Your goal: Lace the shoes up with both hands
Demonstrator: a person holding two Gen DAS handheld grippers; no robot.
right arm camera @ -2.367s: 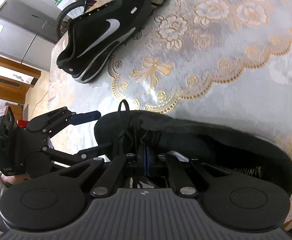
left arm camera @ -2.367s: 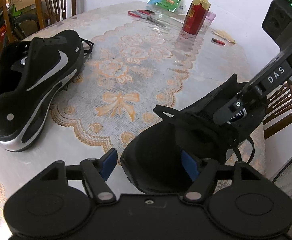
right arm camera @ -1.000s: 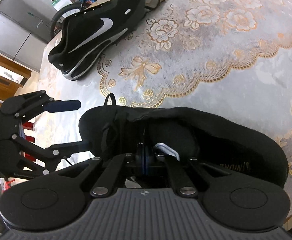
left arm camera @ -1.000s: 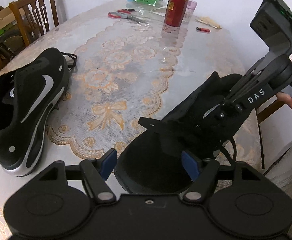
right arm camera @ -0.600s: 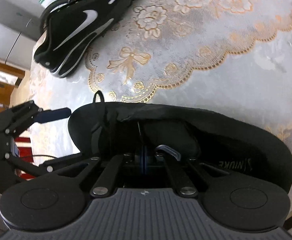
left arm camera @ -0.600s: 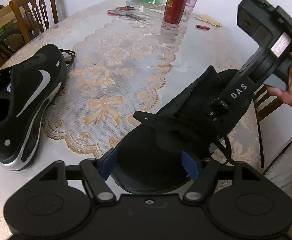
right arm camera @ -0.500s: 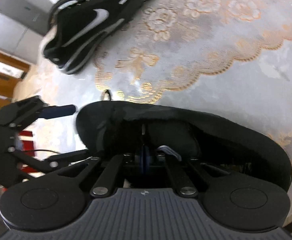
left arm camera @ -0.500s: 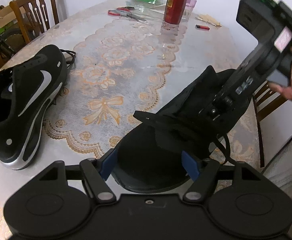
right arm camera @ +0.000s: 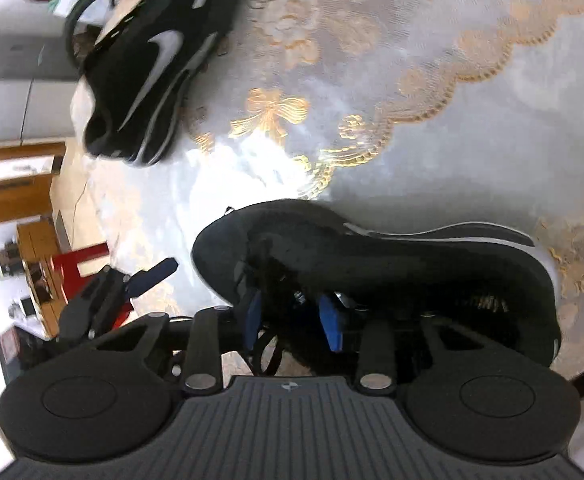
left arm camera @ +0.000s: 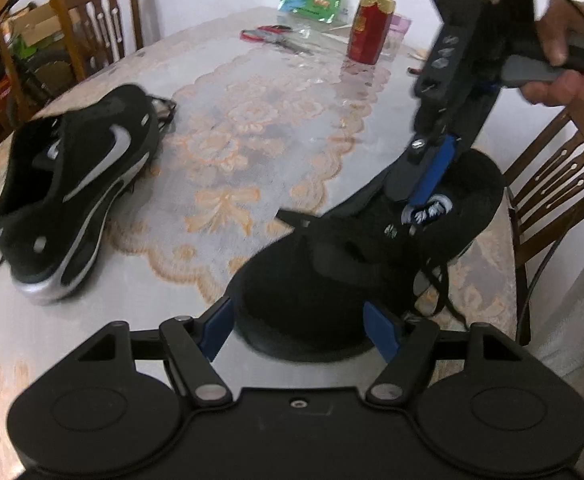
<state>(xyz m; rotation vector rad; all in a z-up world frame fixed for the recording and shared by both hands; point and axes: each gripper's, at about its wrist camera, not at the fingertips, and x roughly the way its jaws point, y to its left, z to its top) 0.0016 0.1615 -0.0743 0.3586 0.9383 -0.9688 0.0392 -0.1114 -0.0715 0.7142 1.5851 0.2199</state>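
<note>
The black suede sneaker (left arm camera: pixel 304 300) lies on the lace-covered table (left arm camera: pixel 251 128), its toe clamped by the left tool (left arm camera: pixel 298 326). The right tool (right arm camera: pixel 292 316), jaws opening over the tongue, holds nothing; next, I judge, it must catch the loose black lace (left arm camera: pixel 442 292).

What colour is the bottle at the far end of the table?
Red, with a gold cap and neck; the bottle shows best in the left wrist view.
</note>
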